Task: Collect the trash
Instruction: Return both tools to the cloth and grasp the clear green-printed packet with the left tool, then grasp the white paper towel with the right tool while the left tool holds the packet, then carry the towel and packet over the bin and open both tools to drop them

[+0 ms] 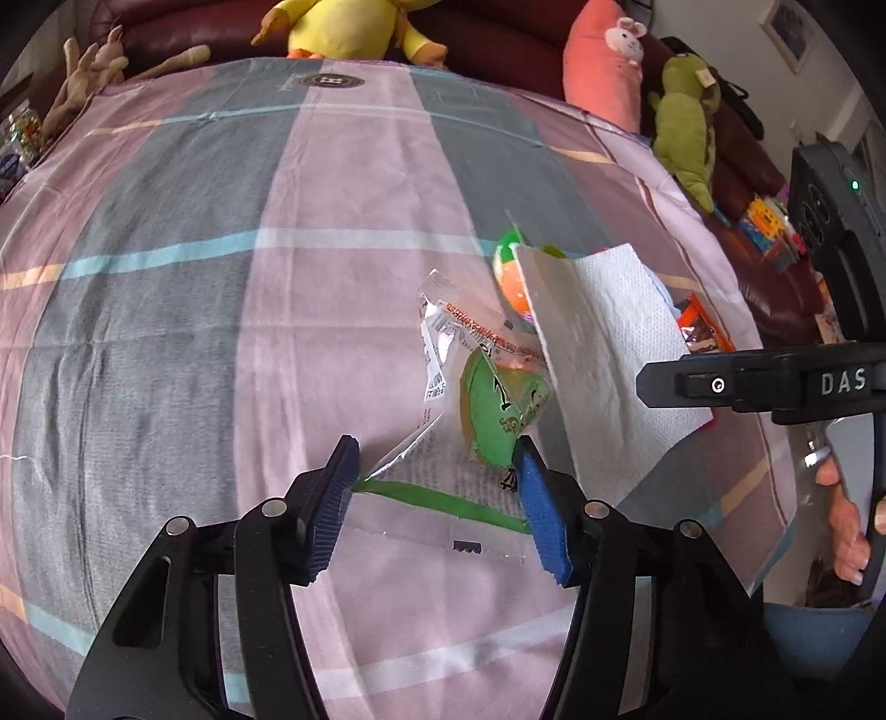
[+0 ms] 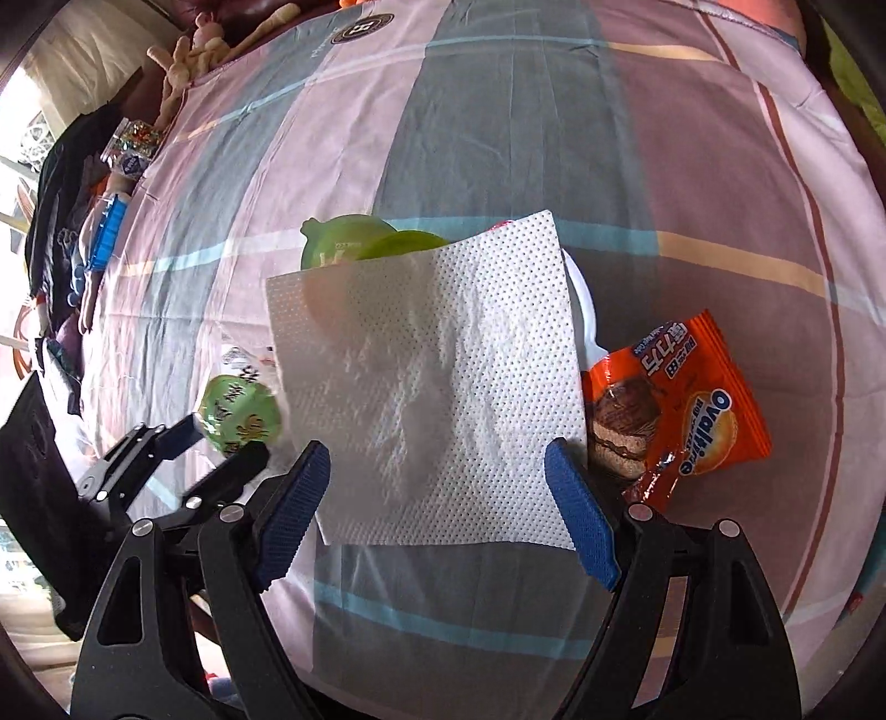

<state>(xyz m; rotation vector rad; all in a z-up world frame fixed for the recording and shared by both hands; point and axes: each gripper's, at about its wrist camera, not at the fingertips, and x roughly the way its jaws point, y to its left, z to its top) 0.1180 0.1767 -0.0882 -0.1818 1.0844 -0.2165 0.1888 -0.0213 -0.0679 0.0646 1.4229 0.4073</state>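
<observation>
- Left claw (image 1: 434, 465) spread wide, blue pads (image 1: 332, 498) either side of a clear wrapper with a green stripe (image 1: 443, 498); the wrapper lies flat on the checked cloth (image 1: 221, 288) and neither pad is closed on it.
- Just beyond the pads: a green round snack packet (image 1: 498, 410), inside or under more clear film with orange print (image 1: 470, 327); cannot tell which.
- Right of that, a white paper towel (image 1: 598, 354) drapes over the pile, hiding most of a green-and-orange lid (image 1: 509, 266).
- Right claw (image 2: 437, 459) also wide, holding nothing; the paper towel (image 2: 432, 387) lies between its fingers, its near edge level with the pads.
- Under the towel's far edge, green lids (image 2: 354, 241) poke out; a white rim (image 2: 581, 299) shows at its right side.
- Orange Ovaltine packet (image 2: 675, 410) lies just beside the right finger, touching the towel's edge.
- Green packet (image 2: 238, 410) sits left of the towel, with the other claw's fingers next to it.
- Around the cloth's far edge: yellow plush (image 1: 343, 27), pink carrot cushion (image 1: 603, 61), green plush (image 1: 686, 122), beige plush (image 1: 94, 72), all well apart from the trash.
</observation>
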